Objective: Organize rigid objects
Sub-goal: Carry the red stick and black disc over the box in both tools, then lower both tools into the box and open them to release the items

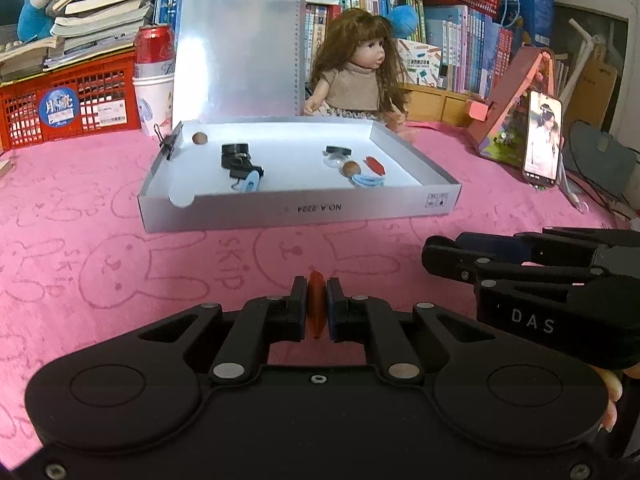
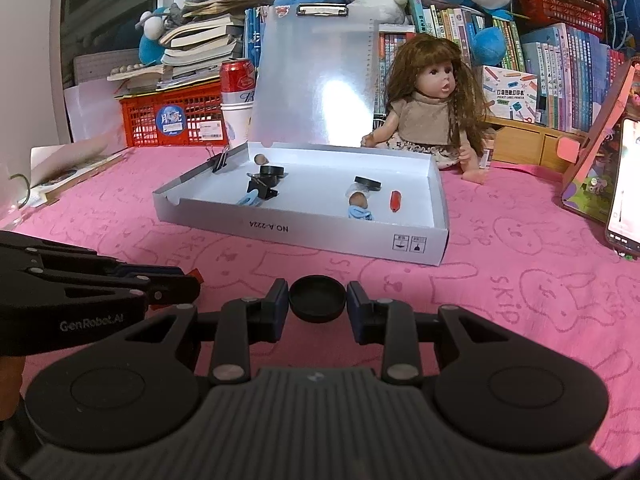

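So the left gripper [image 1: 316, 307] has its jaws squeezed in tight on a thin orange translucent plastic piece [image 1: 315, 304], held edge-up between the blue pads. The right gripper [image 2: 318, 299] is doing the same thing with a round black plastic cap [image 2: 317, 298], jaws set wider and touching the cap on both sides. Both are low over the pink towel with rabbit outlines [image 1: 120, 264], side by side, the right one poking into the left wrist view from the right edge.

Further out on the towel sits the shallow white cardboard box [image 1: 300, 210], with a black binder clip [image 1: 171, 145] on its left wall. Inside it: a brown nut [image 1: 199, 138] in the far left corner, a black clip thing [image 1: 237, 159] touching a light blue piece [image 1: 249, 181], then over to the right a black disc [image 1: 338, 150], another brown nut [image 1: 351, 168], a second light blue piece [image 1: 368, 180] and a red-orange piece [image 1: 374, 164].

Behind the box there's a translucent clipboard [image 1: 240, 48] standing up, a long-haired doll [image 1: 356, 68], and a red can [image 1: 154, 46].
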